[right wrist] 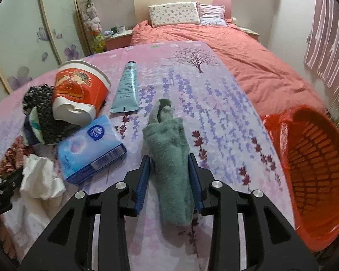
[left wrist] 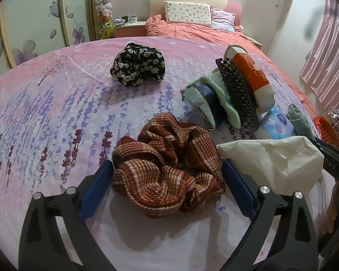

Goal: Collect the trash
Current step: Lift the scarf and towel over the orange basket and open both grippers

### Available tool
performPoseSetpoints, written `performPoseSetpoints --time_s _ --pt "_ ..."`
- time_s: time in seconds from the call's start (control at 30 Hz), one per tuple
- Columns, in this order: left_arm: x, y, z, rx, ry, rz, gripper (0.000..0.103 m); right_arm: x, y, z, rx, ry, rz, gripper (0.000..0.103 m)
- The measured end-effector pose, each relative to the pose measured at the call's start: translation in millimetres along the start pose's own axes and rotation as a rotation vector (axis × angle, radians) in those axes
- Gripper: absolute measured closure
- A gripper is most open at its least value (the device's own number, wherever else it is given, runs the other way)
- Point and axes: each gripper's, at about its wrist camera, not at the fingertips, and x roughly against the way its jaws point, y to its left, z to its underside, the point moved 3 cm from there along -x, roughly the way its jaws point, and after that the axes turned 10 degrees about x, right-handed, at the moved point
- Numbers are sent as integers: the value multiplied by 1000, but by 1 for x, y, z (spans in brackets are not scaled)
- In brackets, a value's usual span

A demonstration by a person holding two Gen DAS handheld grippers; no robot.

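My right gripper [right wrist: 169, 157] points down over the bed, and a grey-green sock [right wrist: 169, 135] lies on the sheet between its blue pads. The right pad touches the sock; a thin gap shows at the left pad, so I read it as open. My left gripper [left wrist: 167, 162] stands wide open around a crumpled red-brown knit scarf [left wrist: 165, 167]. A crumpled white tissue [left wrist: 271, 155] [right wrist: 40, 178] lies between the two grippers. A red-and-white paper cup [right wrist: 79, 92] lies on its side, next to a blue tissue pack [right wrist: 90, 146] and a pale blue tube [right wrist: 126, 88].
An orange basket [right wrist: 314, 164] lined with a red bag stands off the bed's right edge. A black floral cloth [left wrist: 137, 65] lies farther up the sheet. A black-and-white woven piece [left wrist: 237, 90] and a pale green cloth [left wrist: 223, 99] lean against the cup. Pillows and an orange quilt lie beyond.
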Motion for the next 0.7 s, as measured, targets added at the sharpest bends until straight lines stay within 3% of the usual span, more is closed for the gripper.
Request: performPoseSetpoints --time_s 0.13,0.17,0.2,0.23,0.33,0.43,0.7 --pt "2 1 -1 -9 -6 0 19 -2 -1 -3 -32 -5 -10 70" --pt "3 1 -2 -12 -10 4 25 -2 -1 -3 -29 -7 4 85" --pt "3 0 -3 -15 -12 10 34 -1 -2 -2 -29 -7 8 90" --pt "5 -1 -4 -20 -17 21 46 1 -3 -1 -32 -13 -1 90" --pt "6 2 -5 -18 -20 58 64 10 -6 4 -35 -45 -5 91" --pt "10 7 -6 -5 -34 69 70 20 -13 7 -47 -70 -10 91" --pt "50 0 -8 -18 -115 78 70 57 -32 6 -78 -157 -4 91"
